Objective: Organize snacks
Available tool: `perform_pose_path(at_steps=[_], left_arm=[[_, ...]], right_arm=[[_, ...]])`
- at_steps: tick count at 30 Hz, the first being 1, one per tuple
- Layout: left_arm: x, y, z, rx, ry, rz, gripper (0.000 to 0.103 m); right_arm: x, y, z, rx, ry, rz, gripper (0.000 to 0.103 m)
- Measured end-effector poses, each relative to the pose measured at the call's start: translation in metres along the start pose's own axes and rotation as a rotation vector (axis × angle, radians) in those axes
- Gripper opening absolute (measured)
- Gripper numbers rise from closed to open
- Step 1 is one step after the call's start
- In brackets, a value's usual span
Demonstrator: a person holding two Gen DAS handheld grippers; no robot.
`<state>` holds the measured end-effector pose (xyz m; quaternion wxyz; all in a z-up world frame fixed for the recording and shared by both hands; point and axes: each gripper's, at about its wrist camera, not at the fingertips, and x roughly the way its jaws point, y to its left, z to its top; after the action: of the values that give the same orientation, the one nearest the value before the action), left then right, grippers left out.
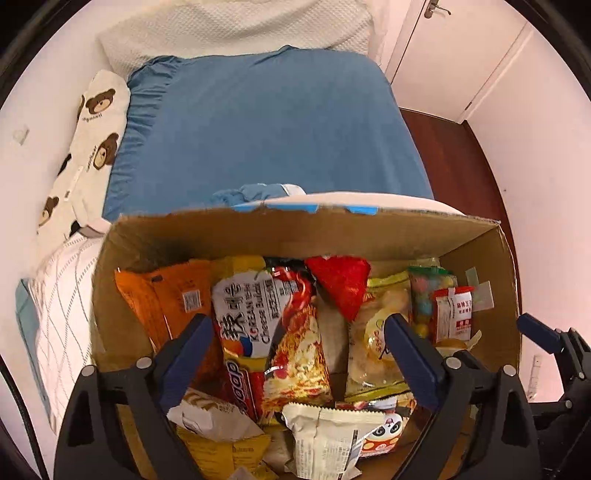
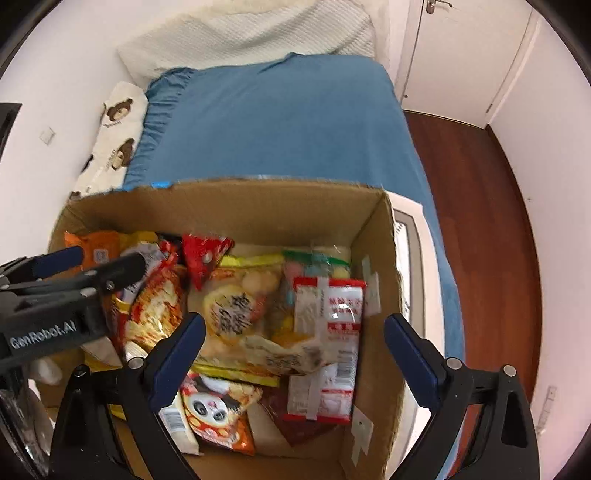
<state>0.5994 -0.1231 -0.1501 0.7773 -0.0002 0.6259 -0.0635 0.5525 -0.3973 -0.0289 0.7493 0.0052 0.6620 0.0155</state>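
Closest to me, my left gripper (image 1: pixel 299 332) hangs over the cardboard box (image 1: pixel 258 230) with its jaws spread wide and nothing pinched between them. Directly below its blue fingers (image 1: pixel 188 354) lie the snacks: a white crinkled packet (image 1: pixel 328 439) at the near edge, a small panda-print pack (image 1: pixel 384 432) just right of it, and the Korean cheese noodle packet (image 1: pixel 273 325) running up the gap between the fingers. An orange packet (image 1: pixel 166 295) lies to the left of the left finger, and a clear bag of yellow crackers (image 1: pixel 373 332) sits just inside the right finger.

My right gripper (image 2: pixel 295 332) is likewise wide open and holds nothing; it points down over the right half of the same box. Between its fingers I see a red-and-white sachet (image 2: pixel 332 325) lying against the right wall, the cracker bag to its left, and the panda pack beside the left finger. None of these touch the pads as far as I can tell; this view is slightly blurred. The left gripper's black body crosses the left side of this view.

Farther in, a red triangular packet (image 1: pixel 341 284) stands tilted near the middle, and a bag of coloured candies (image 1: pixel 428 291) rests toward the far right corner.

Beyond the box's far wall stretches a bed with a blue sheet (image 1: pixel 266 125), a bear-print pillow (image 1: pixel 96 140) along its left, a white pillow (image 1: pixel 236 29) at the far end, and dark wooden floor (image 2: pixel 476 192) on the right.
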Motion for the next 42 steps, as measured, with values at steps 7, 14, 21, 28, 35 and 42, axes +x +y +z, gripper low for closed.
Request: perform_pose_path(at_steps=[7,14,21,28,35,42], left_arm=[[-0.013,0.004,-0.03,0.002,-0.013,-0.011,0.095],[-0.051,0.002,-0.06,0.013,-0.098,0.016,0.095],[-0.104,0.002,-0.105,0.007,-0.236,0.05,0.095],[-0.144,0.004,-0.154,-0.003,-0.298,0.039,0.095],[-0.186,0.008,-0.213,-0.009,-0.364,0.018,0.095],[-0.233,0.007,-0.269,0.01,-0.447,0.019,0.095]], right_arm=[[-0.003,-0.005,-0.022,0.028,0.012,-0.01,0.1],[-0.025,-0.003,-0.054,0.048,-0.061,0.003,0.1],[-0.072,-0.001,-0.092,0.047,-0.171,-0.003,0.1],[-0.132,0.008,-0.14,0.016,-0.291,-0.002,0.1],[-0.186,0.018,-0.201,-0.014,-0.392,-0.01,0.103],[-0.238,0.025,-0.263,-0.019,-0.487,0.001,0.103]])
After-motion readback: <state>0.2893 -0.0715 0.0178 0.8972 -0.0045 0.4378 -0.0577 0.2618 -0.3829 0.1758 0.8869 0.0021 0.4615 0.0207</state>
